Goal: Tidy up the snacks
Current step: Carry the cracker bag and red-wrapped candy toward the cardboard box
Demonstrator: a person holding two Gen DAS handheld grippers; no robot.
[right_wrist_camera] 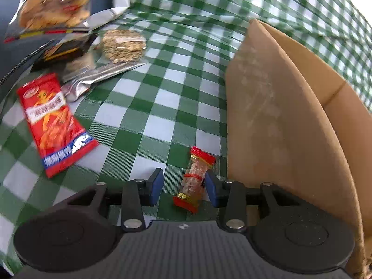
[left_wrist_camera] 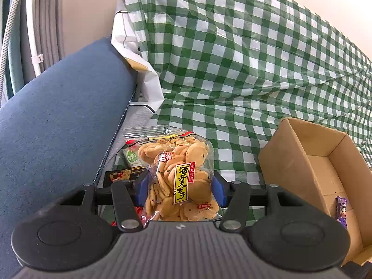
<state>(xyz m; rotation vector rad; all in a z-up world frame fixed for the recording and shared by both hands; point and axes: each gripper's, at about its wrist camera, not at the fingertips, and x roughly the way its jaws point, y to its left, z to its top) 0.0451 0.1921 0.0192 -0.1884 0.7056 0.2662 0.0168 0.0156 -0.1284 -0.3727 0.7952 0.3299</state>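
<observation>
My left gripper [left_wrist_camera: 180, 189] is shut on a clear bag of round crackers [left_wrist_camera: 179, 174] with a yellow label, held above the checked cloth. That bag also shows blurred at the top left of the right wrist view [right_wrist_camera: 51, 7]. An open cardboard box [left_wrist_camera: 320, 162] stands to the right, with a purple snack bar [left_wrist_camera: 341, 211] inside. My right gripper [right_wrist_camera: 183, 187] is open just above the cloth, beside the box wall [right_wrist_camera: 279, 121]. A small red-ended candy [right_wrist_camera: 194, 179] lies between its fingers, close to the right fingertip [right_wrist_camera: 211, 186].
A red snack packet [right_wrist_camera: 54, 123], a seed bar in clear wrap [right_wrist_camera: 123, 45], a black packet [right_wrist_camera: 65, 51] and a silver wrapper [right_wrist_camera: 93, 74] lie on the green checked cloth [right_wrist_camera: 162, 93]. A blue cushion [left_wrist_camera: 58, 116] rises on the left. A black-and-red packet [left_wrist_camera: 118, 174] lies under the crackers.
</observation>
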